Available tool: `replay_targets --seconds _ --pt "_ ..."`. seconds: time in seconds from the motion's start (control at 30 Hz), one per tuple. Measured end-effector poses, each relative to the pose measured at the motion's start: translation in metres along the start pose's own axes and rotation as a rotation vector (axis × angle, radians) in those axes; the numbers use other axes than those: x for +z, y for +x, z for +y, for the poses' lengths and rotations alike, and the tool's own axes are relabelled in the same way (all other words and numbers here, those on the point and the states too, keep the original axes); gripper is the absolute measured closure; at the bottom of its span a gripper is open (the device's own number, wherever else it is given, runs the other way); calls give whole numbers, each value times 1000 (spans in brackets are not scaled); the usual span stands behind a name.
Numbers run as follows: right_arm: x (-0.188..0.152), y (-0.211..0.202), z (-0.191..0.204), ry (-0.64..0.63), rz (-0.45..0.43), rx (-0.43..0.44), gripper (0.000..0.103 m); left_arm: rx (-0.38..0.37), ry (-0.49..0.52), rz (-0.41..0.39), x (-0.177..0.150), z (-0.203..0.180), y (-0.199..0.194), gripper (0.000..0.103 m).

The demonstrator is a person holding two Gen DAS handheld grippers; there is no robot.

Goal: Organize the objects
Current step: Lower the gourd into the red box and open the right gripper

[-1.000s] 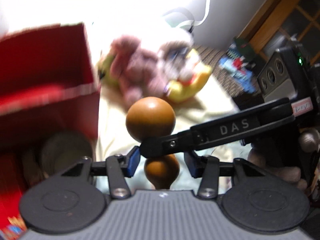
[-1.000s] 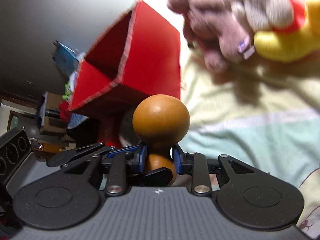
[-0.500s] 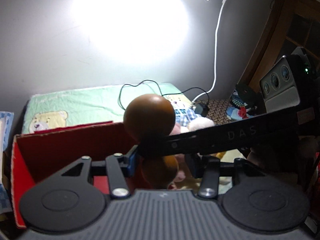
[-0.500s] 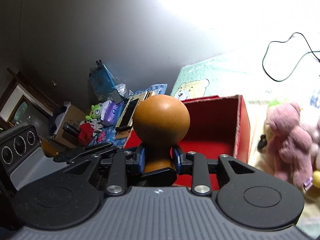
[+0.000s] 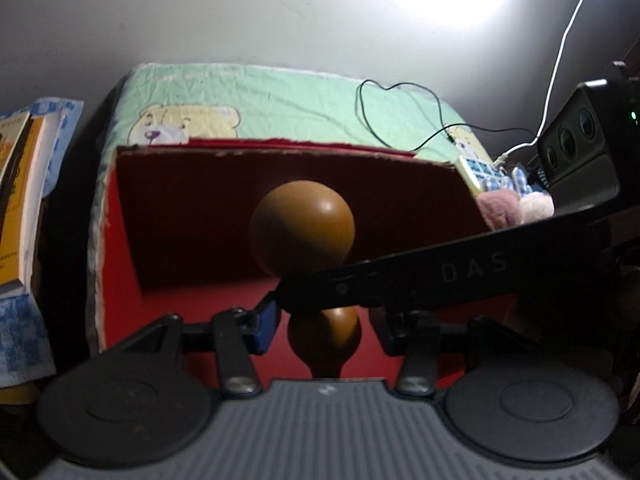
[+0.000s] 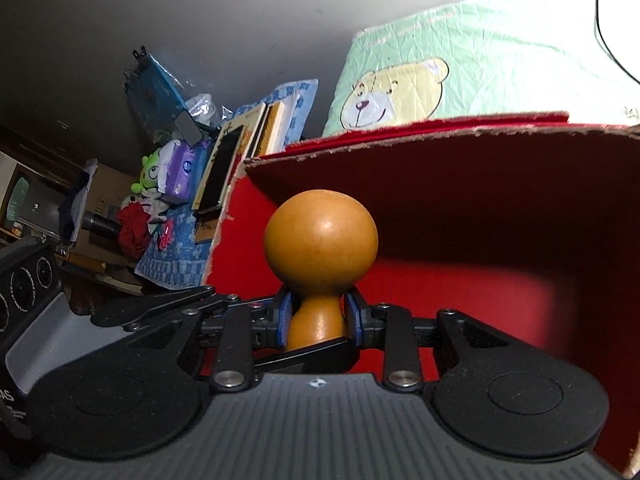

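An orange-brown gourd (image 6: 320, 240) with a round top and narrow waist is held over the open red box (image 6: 520, 288). My right gripper (image 6: 316, 320) is shut on the gourd's waist. In the left wrist view the gourd (image 5: 302, 228) stands between my left gripper's (image 5: 324, 326) blue pads, which stand apart from it, open. A black finger of the right gripper (image 5: 440, 276) crosses in front of the gourd's waist there. The red box (image 5: 180, 208) fills the view below and behind the gourd; its inside looks bare.
A green bedsheet with bear prints (image 5: 248, 96) lies behind the box, with a black cable (image 5: 400, 92) on it. Plush toys (image 5: 516, 204) sit right of the box. Books (image 5: 16, 200) and clutter (image 6: 168, 184) lie left of it.
Both grippers have carried the gourd from over the bed near the plush toys to above the red box's opening, then lower toward it. The right grip on the gourd is unchanged.
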State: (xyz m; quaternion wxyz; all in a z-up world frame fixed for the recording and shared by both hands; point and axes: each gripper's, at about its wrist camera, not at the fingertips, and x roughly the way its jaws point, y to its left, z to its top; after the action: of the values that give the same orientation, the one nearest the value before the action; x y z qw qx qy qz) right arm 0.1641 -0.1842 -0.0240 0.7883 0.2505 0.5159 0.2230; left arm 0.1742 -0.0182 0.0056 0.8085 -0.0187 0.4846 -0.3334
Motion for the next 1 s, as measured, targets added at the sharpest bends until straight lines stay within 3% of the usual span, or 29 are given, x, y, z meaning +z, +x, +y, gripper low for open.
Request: replay_targets --seconds 0.13,0.23,0.47,0.6,0.8,0.93,1.0 --pt "6 23 -3 46 64 -6 73 59 9 52 -2 8 11 55" --pt "14 39 -2 79 103 -30 72 63 -7 76 -7 14 13 54" --pt "22 63 4 115 192 -64 69 230 110 87 -18 -9 18 49" --pt "23 65 -8 160 189 -55 69 258 129 83 -23 -15 12 49" --pt "20 72 -16 194 219 -84 68 259 116 17 -38 -21 -19 47" --pt "18 78 -10 171 246 2 67 285 73 -15 -45 -15 -33 47" --pt "18 77 -8 161 239 13 62 277 41 -19 -45 -7 -36 47"
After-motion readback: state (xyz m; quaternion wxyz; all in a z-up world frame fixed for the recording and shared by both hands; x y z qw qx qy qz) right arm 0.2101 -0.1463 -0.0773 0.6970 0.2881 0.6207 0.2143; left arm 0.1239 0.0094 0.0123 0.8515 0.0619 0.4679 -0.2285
